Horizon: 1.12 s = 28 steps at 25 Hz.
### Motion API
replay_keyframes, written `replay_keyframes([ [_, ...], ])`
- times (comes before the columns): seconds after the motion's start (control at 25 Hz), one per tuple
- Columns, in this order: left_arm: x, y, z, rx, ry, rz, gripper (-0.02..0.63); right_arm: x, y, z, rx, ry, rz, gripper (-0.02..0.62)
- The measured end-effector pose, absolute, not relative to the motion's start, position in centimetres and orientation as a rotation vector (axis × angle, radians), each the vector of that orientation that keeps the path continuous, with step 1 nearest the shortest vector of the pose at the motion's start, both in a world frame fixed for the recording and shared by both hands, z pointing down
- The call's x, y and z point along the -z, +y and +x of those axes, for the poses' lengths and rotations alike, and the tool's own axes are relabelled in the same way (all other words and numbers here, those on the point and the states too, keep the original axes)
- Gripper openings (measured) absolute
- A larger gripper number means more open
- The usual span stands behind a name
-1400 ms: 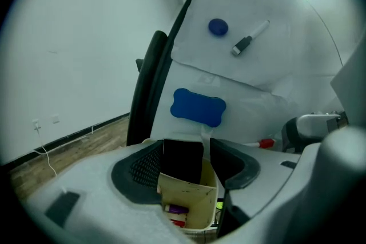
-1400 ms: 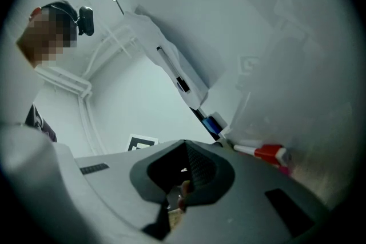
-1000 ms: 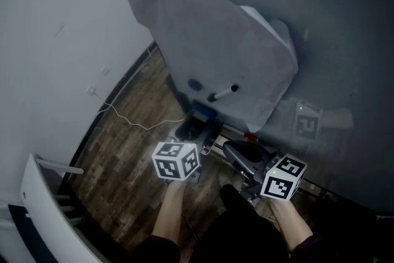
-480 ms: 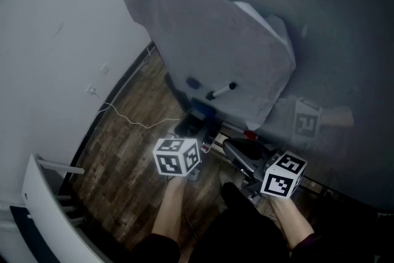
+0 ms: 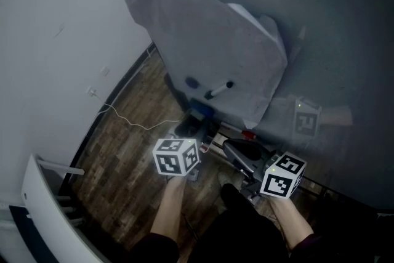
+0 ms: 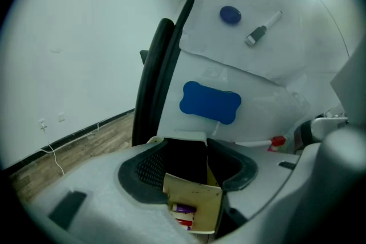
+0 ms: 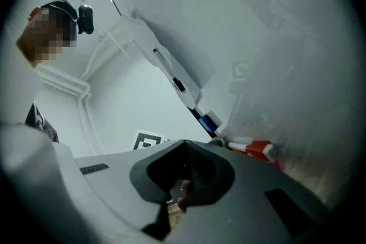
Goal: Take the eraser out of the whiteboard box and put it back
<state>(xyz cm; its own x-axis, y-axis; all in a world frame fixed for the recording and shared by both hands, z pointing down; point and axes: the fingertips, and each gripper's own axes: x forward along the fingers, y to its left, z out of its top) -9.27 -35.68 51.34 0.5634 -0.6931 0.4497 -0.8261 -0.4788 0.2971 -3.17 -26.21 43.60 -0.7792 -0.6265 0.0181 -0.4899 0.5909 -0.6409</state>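
Two grippers low over the wooden floor point(image 5: 126, 148), both held close to my body, facing a whiteboard point(image 5: 215, 46) that leans back against the wall. Left gripper point(image 6: 186, 170): jaws apart, having just closed in a little. A beige cardboard box point(image 6: 194, 200) shows low between them with a couple of pens point(image 6: 184, 210) lying in it, and I see no pad pressing on it. The eraser point(image 6: 210, 102), blue and bone-shaped, is out of the box. It sits flat on the lower part of the whiteboard, just above and beyond the left jaws, clear of them. Higher on the board are a round blue magnet point(image 6: 230, 14) and a dark-capped marker point(image 6: 263, 28) beside it, well apart from the eraser. A red-capped pen point(image 6: 278, 142) lies along the foot of the board to the right. Right gripper point(image 7: 182, 180): jaws drawn together, only a sliver of gap at the tips, nothing gripped that I can make out. It points along the board's edge. A thin white cable point(image 5: 132, 122) trails across the floor on the left.
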Motion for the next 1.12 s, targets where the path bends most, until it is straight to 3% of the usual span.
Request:
replay_keyframes([
  [1.12,-46.0,-34.3,-10.5,-0.257,-1.289,2.366,0.202,-41.3,-26.5,-3.0,0.902,2.608,-0.902,0.003],
])
